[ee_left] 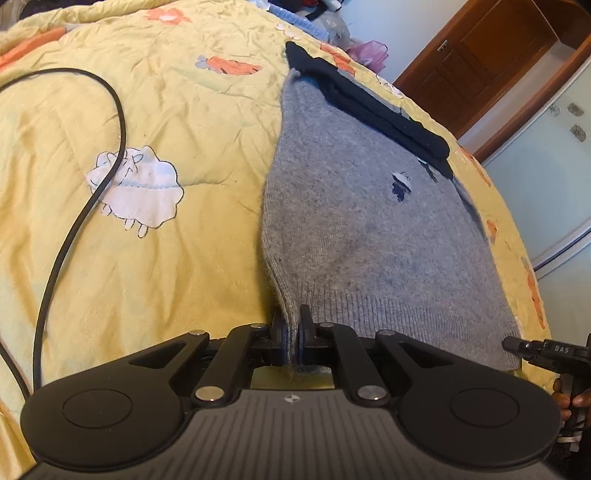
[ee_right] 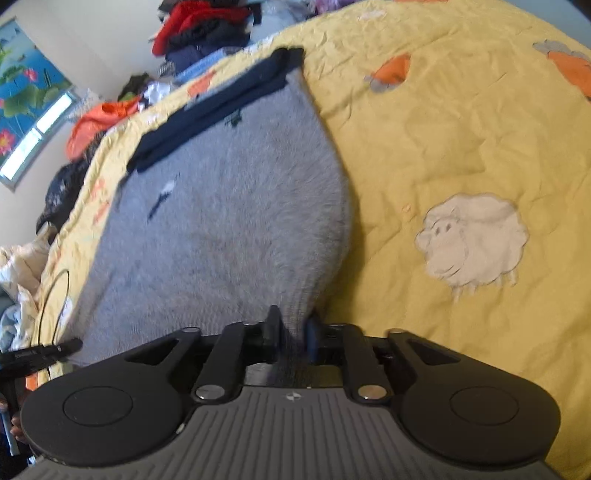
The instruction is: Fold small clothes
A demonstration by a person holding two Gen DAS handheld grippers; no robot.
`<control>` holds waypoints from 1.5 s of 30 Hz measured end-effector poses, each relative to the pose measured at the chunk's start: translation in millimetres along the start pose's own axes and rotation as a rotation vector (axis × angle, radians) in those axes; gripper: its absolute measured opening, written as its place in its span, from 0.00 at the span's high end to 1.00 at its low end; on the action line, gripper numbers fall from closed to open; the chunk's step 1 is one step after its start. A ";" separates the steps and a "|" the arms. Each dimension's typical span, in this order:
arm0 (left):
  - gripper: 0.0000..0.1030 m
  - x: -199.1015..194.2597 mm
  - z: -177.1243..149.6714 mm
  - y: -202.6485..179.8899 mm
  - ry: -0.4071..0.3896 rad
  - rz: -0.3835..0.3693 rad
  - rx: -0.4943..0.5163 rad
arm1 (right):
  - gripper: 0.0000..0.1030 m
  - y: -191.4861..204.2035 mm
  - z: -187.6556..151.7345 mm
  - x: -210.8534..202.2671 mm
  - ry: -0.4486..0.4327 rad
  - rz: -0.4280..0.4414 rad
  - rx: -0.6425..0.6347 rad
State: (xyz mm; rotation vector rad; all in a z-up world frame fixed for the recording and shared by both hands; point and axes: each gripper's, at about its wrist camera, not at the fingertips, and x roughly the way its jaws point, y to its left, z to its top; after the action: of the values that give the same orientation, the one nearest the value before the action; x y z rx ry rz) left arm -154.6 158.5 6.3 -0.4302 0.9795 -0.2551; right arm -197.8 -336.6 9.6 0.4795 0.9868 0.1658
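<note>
A grey knit sweater (ee_left: 351, 229) lies flat on a yellow quilt (ee_left: 166, 110), with a dark navy band (ee_left: 362, 107) across its far end. My left gripper (ee_left: 291, 325) is shut on the near left corner of the ribbed hem. In the right wrist view the same sweater (ee_right: 221, 221) runs away from me. My right gripper (ee_right: 293, 325) has the near right corner bunched between its fingers, and the fabric fills the narrow gap. That view is blurred. Each gripper's tip shows at the other view's edge: the right gripper (ee_left: 517, 345), the left gripper (ee_right: 70, 347).
A black cable (ee_left: 74, 221) loops over the quilt left of the sweater. The quilt (ee_right: 443, 129) with its sheep patch stretches to the right. Piled clothes (ee_right: 199, 29) lie beyond the far edge. A wooden door (ee_left: 480, 62) stands at the back right. A hand (ee_left: 569, 402) shows at the right edge.
</note>
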 end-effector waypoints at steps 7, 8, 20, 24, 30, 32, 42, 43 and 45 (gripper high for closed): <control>0.93 -23.4 11.3 -14.0 -0.115 0.153 0.049 | 0.37 18.0 15.4 -27.8 -0.207 -0.188 -0.119; 0.93 -28.3 14.3 -24.6 -0.176 0.209 0.087 | 0.37 25.3 19.6 -27.4 -0.238 -0.203 -0.156; 0.58 96.0 10.6 -149.9 -0.245 0.345 0.389 | 0.25 113.9 47.7 101.1 -0.252 -0.297 -0.368; 0.38 107.7 -2.9 -144.2 -0.248 0.371 0.422 | 0.07 101.5 29.3 109.0 -0.284 -0.304 -0.382; 0.29 101.7 -3.4 -135.3 -0.262 0.357 0.394 | 0.00 97.6 30.0 111.0 -0.288 -0.304 -0.380; 0.29 101.2 -5.4 -137.1 -0.268 0.364 0.390 | 0.00 97.7 28.5 111.1 -0.290 -0.306 -0.379; 0.29 89.2 -19.9 -138.8 -0.249 0.358 0.390 | 0.00 97.5 19.4 104.4 -0.290 -0.316 -0.369; 0.29 87.7 -21.9 -139.0 -0.248 0.358 0.392 | 0.00 96.8 17.7 102.9 -0.290 -0.314 -0.369; 0.29 85.5 -24.9 -139.1 -0.247 0.357 0.392 | 0.00 95.8 15.0 100.4 -0.291 -0.312 -0.371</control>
State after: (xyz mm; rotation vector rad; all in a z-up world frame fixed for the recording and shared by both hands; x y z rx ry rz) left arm -132.0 -4.8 -5.2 0.0741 0.7245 -0.0639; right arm -122.7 -221.7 -15.8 0.0049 0.7124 -0.0044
